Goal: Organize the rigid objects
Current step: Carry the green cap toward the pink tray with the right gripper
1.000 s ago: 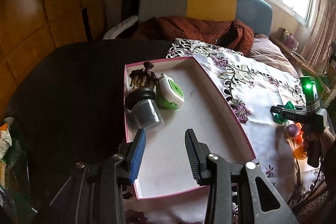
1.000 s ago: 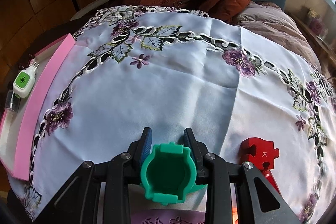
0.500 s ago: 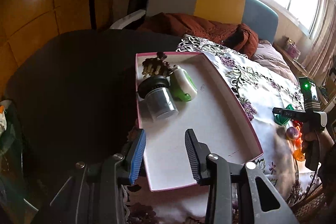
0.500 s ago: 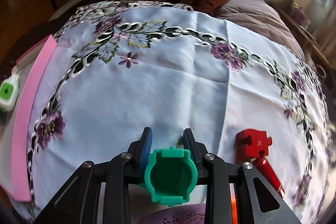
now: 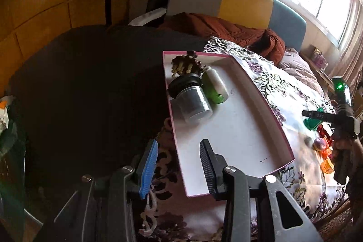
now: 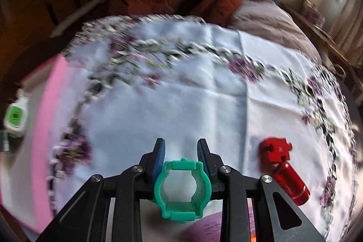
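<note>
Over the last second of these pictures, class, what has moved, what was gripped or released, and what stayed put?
The right gripper, shut on the green ring throughout, has lifted it clear of the tablecloth. The left gripper stayed open and empty but drew back toward the pink tray's near left corner. The jar, hair clip and green-white device kept their places.
</note>
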Tool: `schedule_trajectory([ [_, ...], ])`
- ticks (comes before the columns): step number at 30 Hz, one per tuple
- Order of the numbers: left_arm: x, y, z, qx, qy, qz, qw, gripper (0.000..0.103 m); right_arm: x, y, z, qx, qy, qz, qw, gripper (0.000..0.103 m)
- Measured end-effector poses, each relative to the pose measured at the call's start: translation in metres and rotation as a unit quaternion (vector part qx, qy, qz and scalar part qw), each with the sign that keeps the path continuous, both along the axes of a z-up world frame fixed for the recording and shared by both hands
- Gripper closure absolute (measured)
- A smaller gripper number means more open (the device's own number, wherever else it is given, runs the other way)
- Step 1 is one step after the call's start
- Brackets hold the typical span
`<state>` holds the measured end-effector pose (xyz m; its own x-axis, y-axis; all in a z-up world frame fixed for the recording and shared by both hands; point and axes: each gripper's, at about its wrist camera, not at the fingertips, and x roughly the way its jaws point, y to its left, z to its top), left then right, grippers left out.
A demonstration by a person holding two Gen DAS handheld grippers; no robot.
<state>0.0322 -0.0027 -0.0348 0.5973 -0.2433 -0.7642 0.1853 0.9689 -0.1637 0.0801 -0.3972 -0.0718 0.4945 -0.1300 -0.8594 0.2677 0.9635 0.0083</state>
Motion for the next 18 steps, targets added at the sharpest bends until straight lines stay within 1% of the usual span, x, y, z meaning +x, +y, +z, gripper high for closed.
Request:
schedule_trajectory([
  [4, 0.001, 0.01, -0.006, -0.003, 0.009, 0.016, 0.9998, 0.065, 0.003, 0.037, 0.025, 0.029, -0.036, 0.062, 0.997, 0.074],
  [7, 0.001, 0.012, -0.006, -0.007, 0.008, 0.021, 0.9997, 0.065, 0.009, 0.071, 0.042, 0.052, -0.058, 0.111, 0.991, 0.074],
  [10, -0.001, 0.012, -0.003, -0.007, 0.0, 0.021, 0.9997, 0.065, 0.015, 0.109, 0.055, 0.073, -0.073, 0.161, 0.982, 0.074],
  [12, -0.002, 0.012, -0.003, -0.007, -0.002, 0.022, 0.9997, 0.065, 0.024, 0.134, 0.055, 0.088, -0.069, 0.186, 0.976, 0.074],
  [15, -0.002, 0.013, -0.005, -0.006, 0.002, 0.021, 0.9998, 0.065, 0.039, 0.166, 0.049, 0.091, -0.052, 0.212, 0.972, 0.074],
  [18, -0.001, 0.012, -0.007, -0.004, 0.005, 0.02, 0.9998, 0.065, 0.054, 0.18, 0.038, 0.095, -0.035, 0.21, 0.973, 0.074],
])
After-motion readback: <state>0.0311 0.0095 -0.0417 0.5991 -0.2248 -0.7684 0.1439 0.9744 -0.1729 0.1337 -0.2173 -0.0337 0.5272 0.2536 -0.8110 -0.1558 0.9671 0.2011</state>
